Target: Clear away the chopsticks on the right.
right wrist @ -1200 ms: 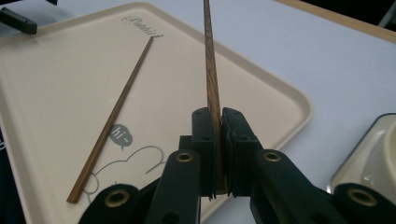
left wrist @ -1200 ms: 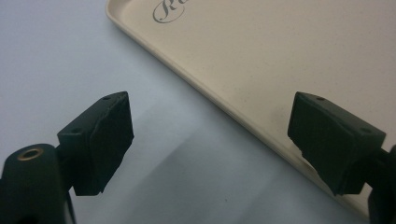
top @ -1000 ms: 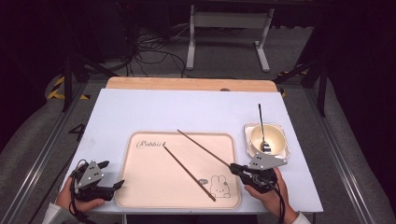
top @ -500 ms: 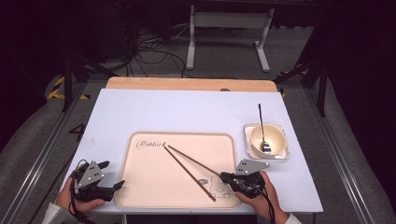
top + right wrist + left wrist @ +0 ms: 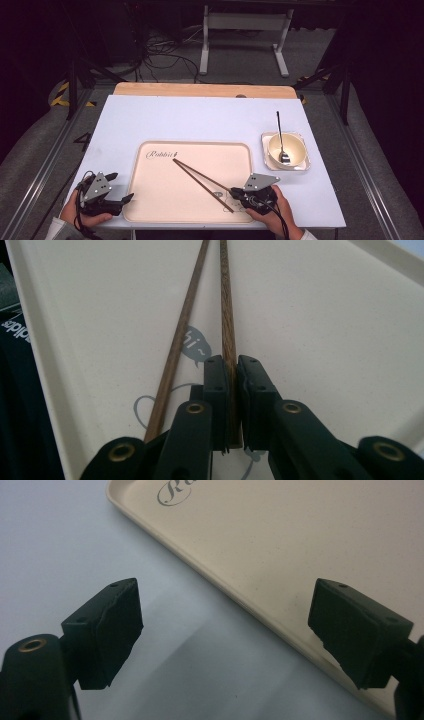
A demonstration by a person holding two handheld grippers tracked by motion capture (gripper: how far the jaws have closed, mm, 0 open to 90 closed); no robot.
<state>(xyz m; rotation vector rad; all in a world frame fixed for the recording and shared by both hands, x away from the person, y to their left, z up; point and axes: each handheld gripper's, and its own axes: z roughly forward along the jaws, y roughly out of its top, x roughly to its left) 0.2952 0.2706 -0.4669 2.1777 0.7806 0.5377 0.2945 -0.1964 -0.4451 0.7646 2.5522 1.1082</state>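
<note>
Now the right tool (image 5: 233,405) is clenched on one chopstick (image 5: 227,315), the other chopstick (image 5: 180,335) lying just beside it.

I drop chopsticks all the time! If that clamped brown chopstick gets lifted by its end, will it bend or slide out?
The chopstick looks like stiff wood, so it probably stays straight. It is thin and smooth, gripped near one end by the right tool, so the long free part may swing or twist. The other chopstick lies loose on the tray and may roll if nudged.
</note>
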